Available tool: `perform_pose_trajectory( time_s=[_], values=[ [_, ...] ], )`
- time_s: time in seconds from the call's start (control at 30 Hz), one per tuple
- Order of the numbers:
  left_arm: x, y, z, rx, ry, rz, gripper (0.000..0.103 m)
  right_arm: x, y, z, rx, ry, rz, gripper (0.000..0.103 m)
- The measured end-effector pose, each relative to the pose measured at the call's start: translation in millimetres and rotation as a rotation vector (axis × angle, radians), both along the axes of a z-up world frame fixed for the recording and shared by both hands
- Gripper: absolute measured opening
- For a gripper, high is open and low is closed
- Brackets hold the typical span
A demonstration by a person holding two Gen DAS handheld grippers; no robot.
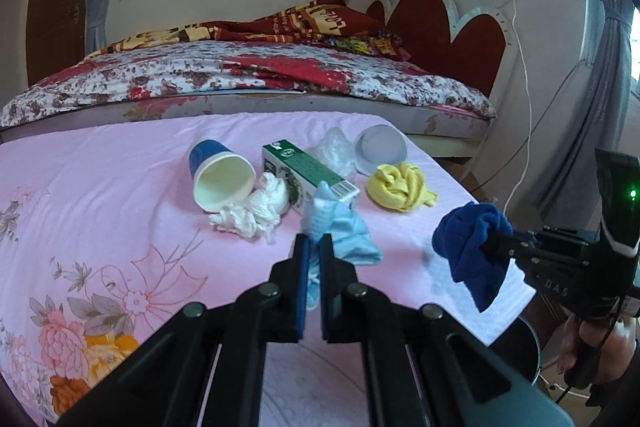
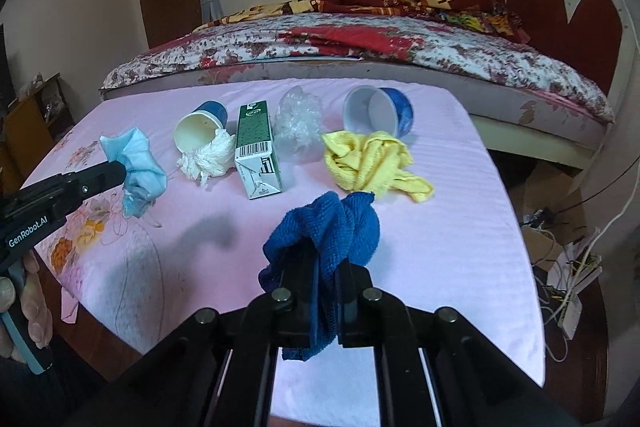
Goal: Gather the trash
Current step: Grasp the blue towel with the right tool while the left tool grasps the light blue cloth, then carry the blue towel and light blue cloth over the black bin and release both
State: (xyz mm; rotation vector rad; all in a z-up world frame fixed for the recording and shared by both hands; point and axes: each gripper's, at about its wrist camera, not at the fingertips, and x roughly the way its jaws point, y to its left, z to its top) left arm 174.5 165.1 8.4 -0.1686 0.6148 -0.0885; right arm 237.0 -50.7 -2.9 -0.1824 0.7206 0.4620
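— Two pickups in hand: left gripper [image 1: 314, 247] clenched on the mask [image 2: 136, 163], right gripper [image 2: 326, 267] clamped on the blue cloth [image 2: 328, 223], both lifted off the tabletop [image 2: 440, 227].

— Next, probably: carry to a bin, none in view. Left behind: cups, carton [image 2: 256, 151], tissue [image 2: 208, 157], yellow cloth [image 2: 368, 163].
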Motion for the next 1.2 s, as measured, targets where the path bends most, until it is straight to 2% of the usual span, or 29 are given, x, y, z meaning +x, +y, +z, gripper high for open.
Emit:
perform_pose_trajectory(
  time_s=[0.37,0.6,1.2],
  values=[
    [-16,-48,6,0.023,-0.009,-0.084,0.005,-40,-44,16,-0.022,-0.046,-0.063,0.006],
    [-25,-97,6,0.025,-0.013,-0.169,0.005,-70,-91,24,-0.029,-0.066,-0.137,0.006],
    [-41,-232,-1,0.049,0.013,-0.415,0.005,-119,-214,8,-0.026,-0.029,-0.333,0.006]
  ],
)
